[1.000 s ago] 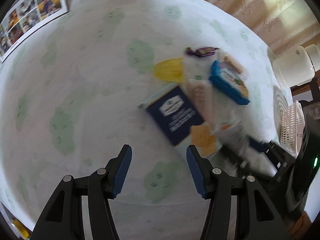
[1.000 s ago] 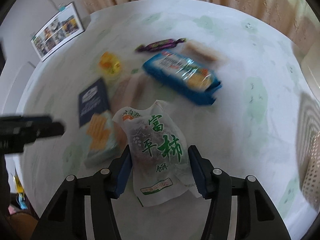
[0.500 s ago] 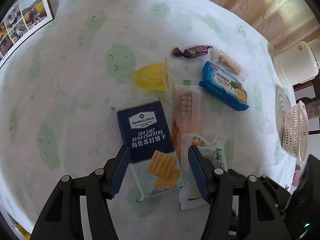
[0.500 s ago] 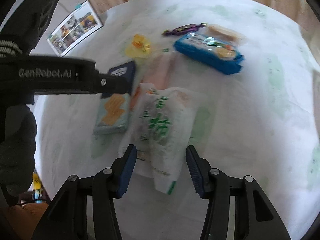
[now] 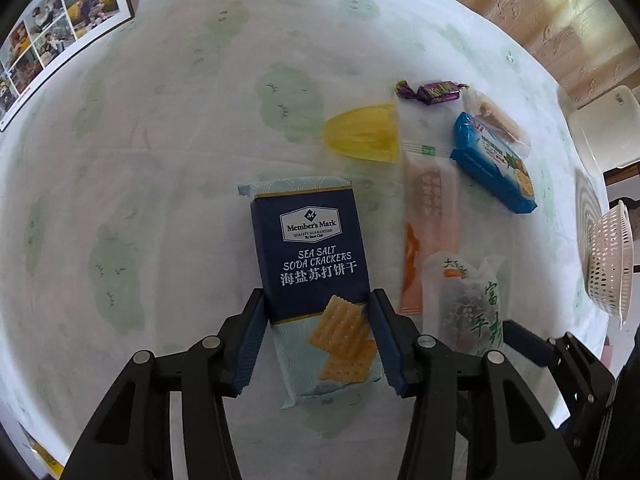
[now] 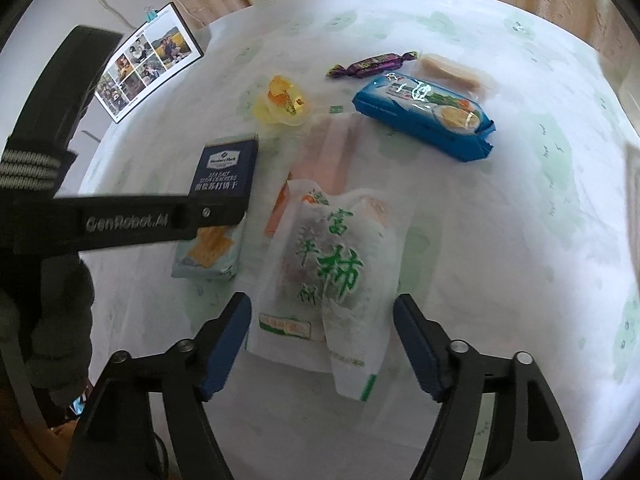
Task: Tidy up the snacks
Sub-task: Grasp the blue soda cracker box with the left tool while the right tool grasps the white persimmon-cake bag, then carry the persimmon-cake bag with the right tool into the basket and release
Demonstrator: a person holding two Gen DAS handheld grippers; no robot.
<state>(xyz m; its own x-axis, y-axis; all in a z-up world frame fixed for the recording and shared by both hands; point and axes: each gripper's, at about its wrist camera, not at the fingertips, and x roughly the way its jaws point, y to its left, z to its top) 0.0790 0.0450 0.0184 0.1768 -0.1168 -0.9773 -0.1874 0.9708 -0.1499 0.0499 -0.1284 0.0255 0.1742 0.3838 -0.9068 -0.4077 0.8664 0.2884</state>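
Snacks lay in a loose cluster on the surface (image 5: 168, 168), none of them yet sorted, so by my reading the task was near its start. The soda cracker pack (image 5: 316, 276) lay flat between the fingers of the left gripper (image 5: 316, 344), which stood narrowly apart with the blue pads right at the pack's long edges; whether they pressed it yet I could not tell. Just beside it lay a pale orange packet (image 5: 430, 236), and over that packet's near end rested the white persimmon bag (image 6: 332, 264). The right gripper (image 6: 322, 344) straddled the bag with its fingers spread wide, clear of it on both sides and holding nothing. Farther out sat a yellow jelly cup (image 5: 364, 134), a purple candy (image 5: 432, 90), a blue biscuit pack (image 5: 494, 162) and a clear-wrapped wafer (image 5: 500, 118). A white basket (image 5: 610, 264) stood at the surface's edge, well apart from the cluster and seemingly unfilled; every snack was still to be moved.
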